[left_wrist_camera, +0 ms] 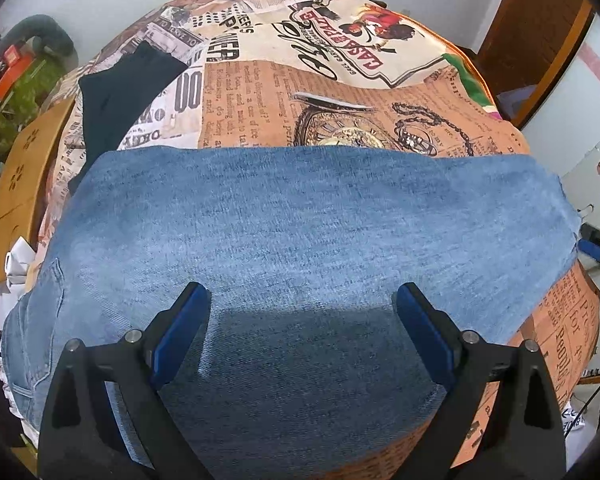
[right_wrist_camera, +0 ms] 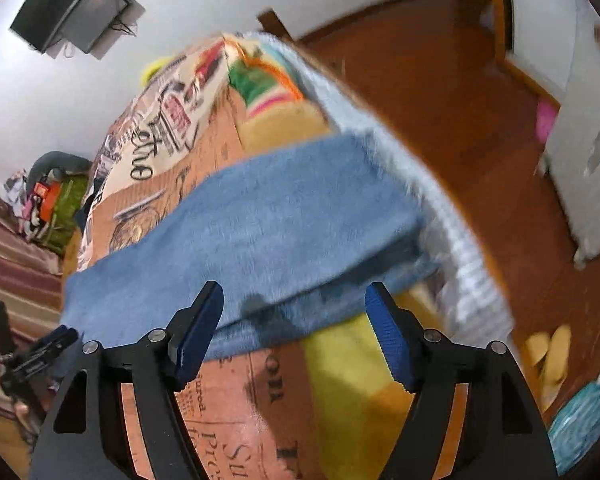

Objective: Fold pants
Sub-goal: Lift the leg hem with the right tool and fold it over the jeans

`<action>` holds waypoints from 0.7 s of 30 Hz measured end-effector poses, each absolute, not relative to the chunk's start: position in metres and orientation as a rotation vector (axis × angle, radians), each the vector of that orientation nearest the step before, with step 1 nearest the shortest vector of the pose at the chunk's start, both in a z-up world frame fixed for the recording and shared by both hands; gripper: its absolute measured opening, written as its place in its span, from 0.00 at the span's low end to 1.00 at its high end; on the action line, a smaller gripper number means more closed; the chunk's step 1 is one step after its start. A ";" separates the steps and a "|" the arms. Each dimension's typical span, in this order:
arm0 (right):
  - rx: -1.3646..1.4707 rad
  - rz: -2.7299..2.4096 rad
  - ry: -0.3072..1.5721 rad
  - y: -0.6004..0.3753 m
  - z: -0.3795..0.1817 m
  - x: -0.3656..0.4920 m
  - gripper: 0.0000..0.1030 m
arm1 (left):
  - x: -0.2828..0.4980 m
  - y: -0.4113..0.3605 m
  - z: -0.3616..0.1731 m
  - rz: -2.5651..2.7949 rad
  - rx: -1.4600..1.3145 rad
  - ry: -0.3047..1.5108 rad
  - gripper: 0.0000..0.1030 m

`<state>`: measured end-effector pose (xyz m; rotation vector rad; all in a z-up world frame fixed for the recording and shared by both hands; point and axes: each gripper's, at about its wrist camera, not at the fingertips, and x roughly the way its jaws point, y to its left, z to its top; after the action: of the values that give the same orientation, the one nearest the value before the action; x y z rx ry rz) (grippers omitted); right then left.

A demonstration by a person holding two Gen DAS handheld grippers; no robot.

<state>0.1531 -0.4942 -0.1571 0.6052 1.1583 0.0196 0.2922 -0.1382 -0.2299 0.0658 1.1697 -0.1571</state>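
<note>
Blue denim pants (left_wrist_camera: 300, 216) lie folded flat across a bed covered with a newspaper-print sheet (left_wrist_camera: 340, 92). My left gripper (left_wrist_camera: 302, 304) hovers over the middle of the denim, open, with only flat cloth under its blue pads. The right wrist view is blurred. In it the pants (right_wrist_camera: 260, 220) stretch across the bed to its right edge. My right gripper (right_wrist_camera: 294, 296) stands open at the near edge of the denim, and its pads (right_wrist_camera: 388, 340) do not press on the cloth. The left gripper (right_wrist_camera: 48, 348) shows at the far left of that view.
A dark garment (left_wrist_camera: 120, 96) lies on the bed beyond the pants at the left. A wooden board (left_wrist_camera: 24, 184) and clutter (left_wrist_camera: 16, 80) stand left of the bed. To the right are wooden floor (right_wrist_camera: 480, 120), slippers (right_wrist_camera: 548, 356) and a white cabinet (right_wrist_camera: 588, 120).
</note>
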 end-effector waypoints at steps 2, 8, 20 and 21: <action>0.676 0.022 1.205 -0.496 -0.175 0.156 0.68 | 0.293 -0.137 -0.231 -0.157 0.060 1.175 0.94; 0.780 0.011 1.190 -0.501 -0.186 0.165 0.71 | 0.295 -0.134 -0.231 -0.150 0.049 1.176 0.94; 0.839 -0.060 1.191 -0.526 -0.190 0.178 0.59 | 0.294 -0.130 -0.230 -0.141 0.046 1.166 0.94; 0.809 -0.048 1.202 -0.523 -0.186 0.174 0.59 | 0.293 -0.130 -0.230 -0.140 0.049 1.165 0.94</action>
<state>0.1736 -0.5234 -0.1863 0.8087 1.2021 -0.0484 0.2932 -0.1296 -0.2303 0.0493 1.1651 -0.1405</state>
